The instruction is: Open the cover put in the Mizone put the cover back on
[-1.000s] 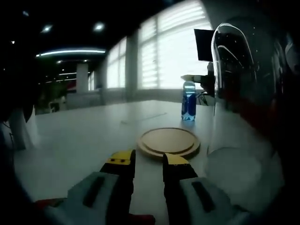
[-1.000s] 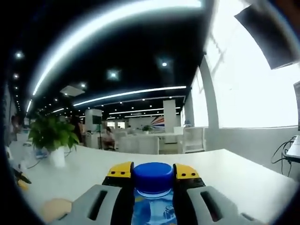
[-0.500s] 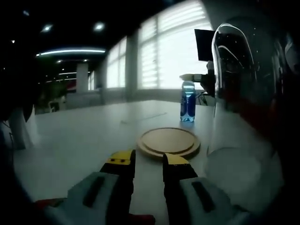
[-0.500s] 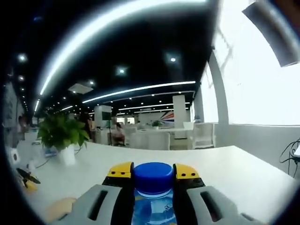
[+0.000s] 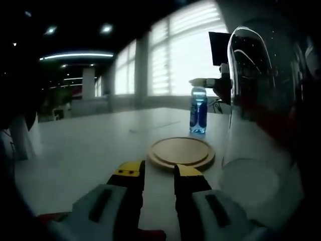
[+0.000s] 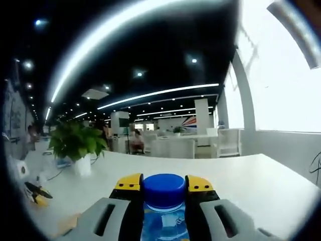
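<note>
Mizone bottle (image 5: 198,110) has shifted nearer the wooden base (image 5: 181,151), clamped by right gripper (image 6: 164,185); left gripper (image 5: 158,170) slightly parted, empty.

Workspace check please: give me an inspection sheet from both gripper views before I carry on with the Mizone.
Surface: white table, bare in front of the left gripper.
Job's things: Mizone bottle with blue cap, held upright beyond the round wooden board; clear glass cover off the board, close at the right of the left gripper view.
Clutter: small yellow object on the table, too small to identify.
Grippers: left gripper slightly open, holding nothing; right gripper shut on the bottle at its cap.
Cables: dark cables at the right edge of the right gripper view.
Surroundings: potted plant, bright windows, ceiling lights, office furniture.
</note>
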A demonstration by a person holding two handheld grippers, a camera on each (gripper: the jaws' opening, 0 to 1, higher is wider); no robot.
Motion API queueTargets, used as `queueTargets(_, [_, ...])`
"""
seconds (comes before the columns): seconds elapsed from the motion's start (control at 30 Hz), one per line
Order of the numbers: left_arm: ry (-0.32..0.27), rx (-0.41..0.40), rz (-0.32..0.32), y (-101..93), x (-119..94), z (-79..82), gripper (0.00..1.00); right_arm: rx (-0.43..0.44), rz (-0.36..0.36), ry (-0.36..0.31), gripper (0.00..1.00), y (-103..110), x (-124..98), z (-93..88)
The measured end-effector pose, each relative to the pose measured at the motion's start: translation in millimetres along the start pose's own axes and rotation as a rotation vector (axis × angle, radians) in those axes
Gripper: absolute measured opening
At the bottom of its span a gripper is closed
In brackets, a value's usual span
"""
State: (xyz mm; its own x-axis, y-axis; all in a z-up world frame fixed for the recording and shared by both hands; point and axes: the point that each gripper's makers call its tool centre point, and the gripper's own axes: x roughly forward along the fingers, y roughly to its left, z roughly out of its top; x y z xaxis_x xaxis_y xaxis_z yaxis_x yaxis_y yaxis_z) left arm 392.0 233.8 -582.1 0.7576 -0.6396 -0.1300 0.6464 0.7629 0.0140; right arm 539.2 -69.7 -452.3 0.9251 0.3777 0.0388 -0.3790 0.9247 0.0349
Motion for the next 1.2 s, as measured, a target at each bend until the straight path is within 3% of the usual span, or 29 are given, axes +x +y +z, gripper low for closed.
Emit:
queueTargets(0.67, [0.004,0.0,0.001,-3.4,1,-0.8,0.18,0.001,0.108,0.014,0.23,44,14,-2.6])
queueTargets(1.2, [-0.004,-0.016,-0.003,-4.7,2,0.9,0.18,0.015,0.158,0.032,0.23,61,17,-3.0])
